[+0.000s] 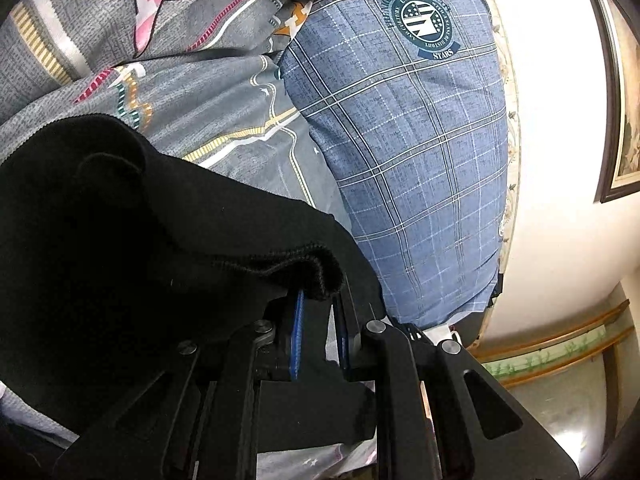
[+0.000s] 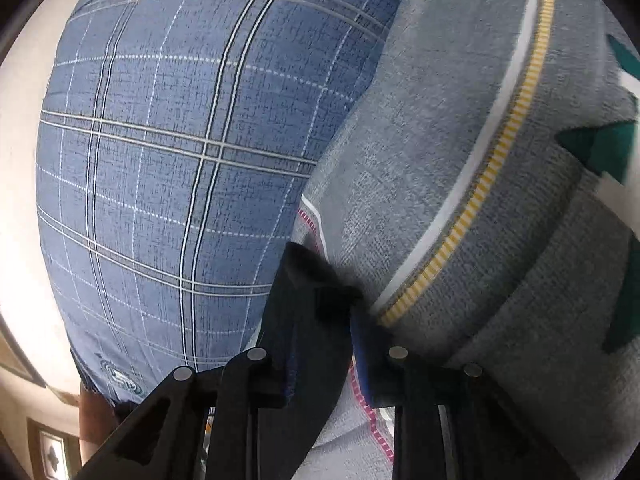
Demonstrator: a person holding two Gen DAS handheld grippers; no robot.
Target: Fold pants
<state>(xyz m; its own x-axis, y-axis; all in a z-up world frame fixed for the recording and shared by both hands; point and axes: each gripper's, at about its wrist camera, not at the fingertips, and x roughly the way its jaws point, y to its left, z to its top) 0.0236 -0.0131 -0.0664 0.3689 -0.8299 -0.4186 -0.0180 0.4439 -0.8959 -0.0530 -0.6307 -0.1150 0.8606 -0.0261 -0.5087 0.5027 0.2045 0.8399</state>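
Beside the pillow (image 1: 420, 152), your left gripper (image 1: 320, 300) pinches the pants (image 1: 120, 240) hem; your right gripper (image 2: 340, 312) clamps pants fabric above the quilt (image 2: 460, 160).

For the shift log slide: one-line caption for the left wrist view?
Left gripper shut on black pants hem, over grey patterned bedding beside blue plaid pillow.

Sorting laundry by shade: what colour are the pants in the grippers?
Black. The pants show best in the left wrist view, held by the left gripper.
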